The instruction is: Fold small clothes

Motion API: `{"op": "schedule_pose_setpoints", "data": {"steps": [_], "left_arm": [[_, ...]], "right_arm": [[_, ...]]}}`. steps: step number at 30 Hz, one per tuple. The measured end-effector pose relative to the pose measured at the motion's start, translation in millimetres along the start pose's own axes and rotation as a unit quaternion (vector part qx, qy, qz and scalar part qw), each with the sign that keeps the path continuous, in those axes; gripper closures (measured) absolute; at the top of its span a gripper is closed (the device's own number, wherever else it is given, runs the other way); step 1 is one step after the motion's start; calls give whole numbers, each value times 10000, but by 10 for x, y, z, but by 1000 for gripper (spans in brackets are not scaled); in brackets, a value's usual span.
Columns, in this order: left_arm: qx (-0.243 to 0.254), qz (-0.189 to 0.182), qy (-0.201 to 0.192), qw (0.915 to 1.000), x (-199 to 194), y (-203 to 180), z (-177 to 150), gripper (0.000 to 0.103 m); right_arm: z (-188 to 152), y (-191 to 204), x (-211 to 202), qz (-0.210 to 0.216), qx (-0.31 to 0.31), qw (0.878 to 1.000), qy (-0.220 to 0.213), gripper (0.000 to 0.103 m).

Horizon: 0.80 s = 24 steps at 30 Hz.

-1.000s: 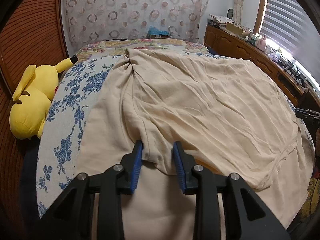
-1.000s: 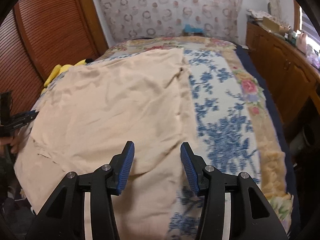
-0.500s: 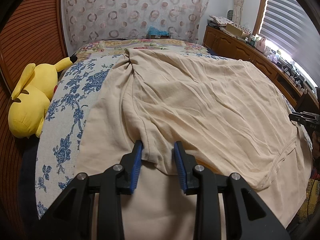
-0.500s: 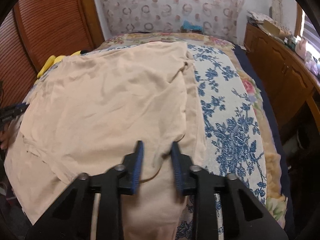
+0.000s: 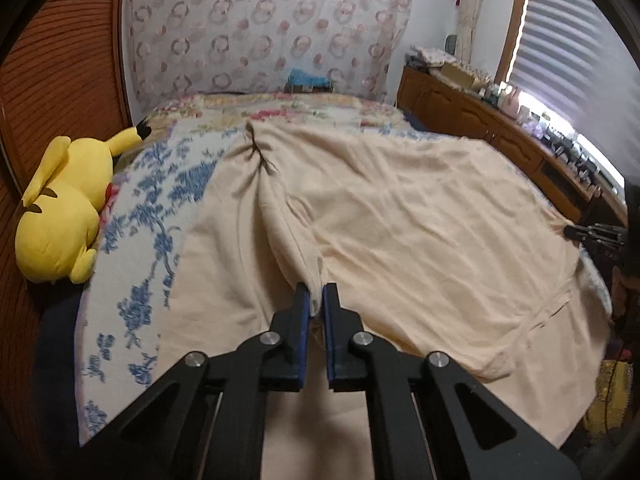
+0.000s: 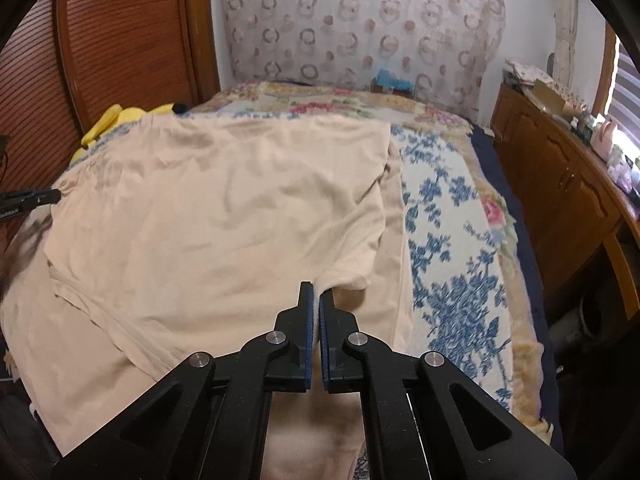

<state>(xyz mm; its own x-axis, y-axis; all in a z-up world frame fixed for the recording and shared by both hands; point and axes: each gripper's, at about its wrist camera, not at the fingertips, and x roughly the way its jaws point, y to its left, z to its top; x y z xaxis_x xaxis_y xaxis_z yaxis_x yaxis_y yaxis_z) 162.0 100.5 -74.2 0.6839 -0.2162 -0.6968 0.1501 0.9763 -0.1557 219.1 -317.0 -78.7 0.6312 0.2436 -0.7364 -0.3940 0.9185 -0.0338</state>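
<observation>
Gripping is the step in hand: you have the shirt [image 5: 400, 220] pinched at both near corners, and it lies spread on the bed [image 6: 452, 240] straight ahead of both grippers. Your left gripper [image 5: 314, 300] has just closed, its jaws clamped on a bunched fold of cloth at the shirt's left side; your right gripper [image 6: 314, 300] has just closed too, with the hem's right corner caught between its jaws. Each tool shows in the other's view, well apart across the cloth.

Next, by my reading, comes a lift and a carry — both corners raised together and taken forward over the shirt's body, kept level so the fold lands straight.

Ahead of you the far edge of the shirt sits short of the headboard, so room is good there. Left of your left gripper a plush [image 5: 60, 216] lies at the bed's edge; right of your right gripper the bare blanket runs to the edge — past it, a wooden cabinet [image 6: 560, 184].
</observation>
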Motion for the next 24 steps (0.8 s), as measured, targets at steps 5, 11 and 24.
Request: {"op": "schedule_pose_setpoints", "data": {"steps": [5, 11, 24], "left_arm": [[24, -31, -292, 9996, -272, -27, 82, 100], [6, -109, -529, 9985, -518, -21, 109, 101], [-29, -228, -892, 9958, -1251, 44, -185, 101]], "right_arm": [[53, 22, -194, 63, -6, 9997, -222, 103], [99, 94, -489, 107, -135, 9991, -394, 103], [-70, 399, -1209, 349, -587, 9970, -358, 103]]}}
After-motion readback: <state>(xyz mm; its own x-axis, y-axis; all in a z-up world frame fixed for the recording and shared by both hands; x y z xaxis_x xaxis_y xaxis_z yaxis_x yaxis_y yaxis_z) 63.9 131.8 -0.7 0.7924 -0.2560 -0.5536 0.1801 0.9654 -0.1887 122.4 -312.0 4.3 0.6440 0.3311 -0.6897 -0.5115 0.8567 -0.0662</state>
